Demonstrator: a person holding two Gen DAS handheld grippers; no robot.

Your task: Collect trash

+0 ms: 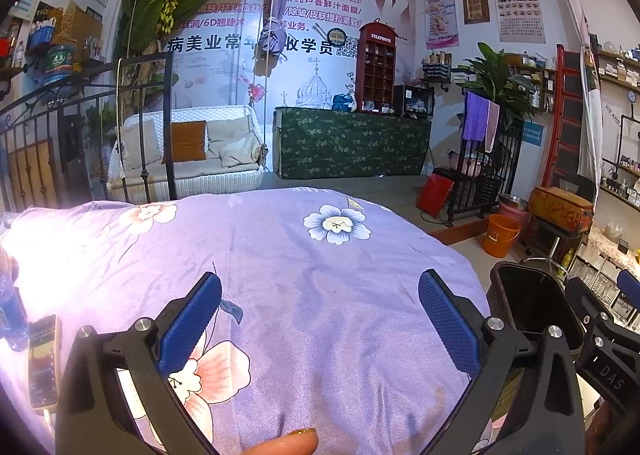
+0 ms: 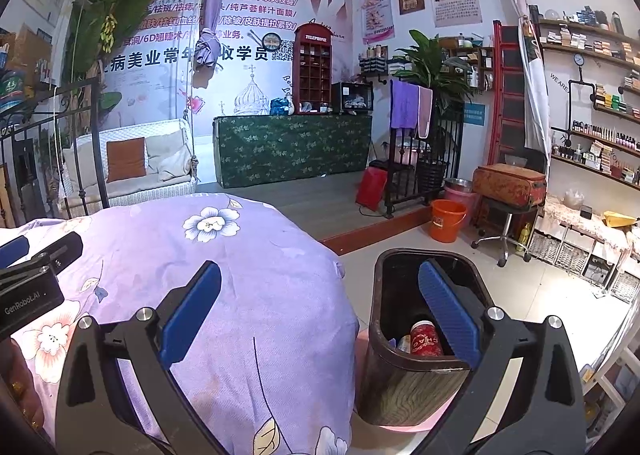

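A dark trash bin (image 2: 404, 387) stands on the floor to the right of the bed; it also shows in the left wrist view (image 1: 532, 303). Inside it lie a red paper cup (image 2: 425, 337) and other scraps. My right gripper (image 2: 320, 315) is open and empty, its right finger over the bin's mouth and its left finger over the bed. My left gripper (image 1: 320, 315) is open and empty above the purple flowered bedspread (image 1: 300, 275). At the left edge of the left wrist view lie a blue bottle (image 1: 10, 307) and a flat printed packet (image 1: 42, 363).
An orange bucket (image 2: 447, 220) stands on the floor beyond the bin, with a stool carrying a red case (image 2: 508, 183) beside it. A black metal bed frame (image 1: 80, 127) rises at the left. Shelves line the right wall.
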